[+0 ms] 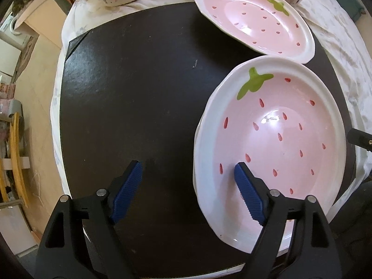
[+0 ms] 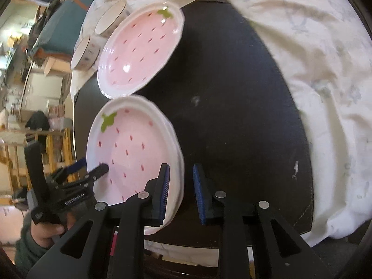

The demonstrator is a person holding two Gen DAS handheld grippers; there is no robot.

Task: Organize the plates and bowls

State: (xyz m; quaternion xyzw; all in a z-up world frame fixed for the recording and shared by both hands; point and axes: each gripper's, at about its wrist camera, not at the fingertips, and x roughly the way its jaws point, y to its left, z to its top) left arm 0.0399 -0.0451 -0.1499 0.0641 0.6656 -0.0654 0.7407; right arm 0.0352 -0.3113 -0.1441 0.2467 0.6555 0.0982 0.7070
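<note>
The near strawberry plate [image 2: 132, 158] lies on the black mat [image 1: 139, 93], apparently atop another plate. The right gripper [image 2: 181, 169] straddles its rim, jaws apart; the left gripper [image 1: 188, 169] is open. Risk: a shallow rim grip lets glazed ceramic slip, striking the far strawberry plate [image 1: 253, 21].

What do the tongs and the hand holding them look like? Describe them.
Both tongs are matte black plastic frames with triangular cutouts and round silver pivot pins. Each finger carries a blue ribbed pad. The left tongs and right tongs look identical. In the right wrist view, white lettering marks the left tongs' body, and the bare hand gripping it emerges from a dark green sleeve.
</note>
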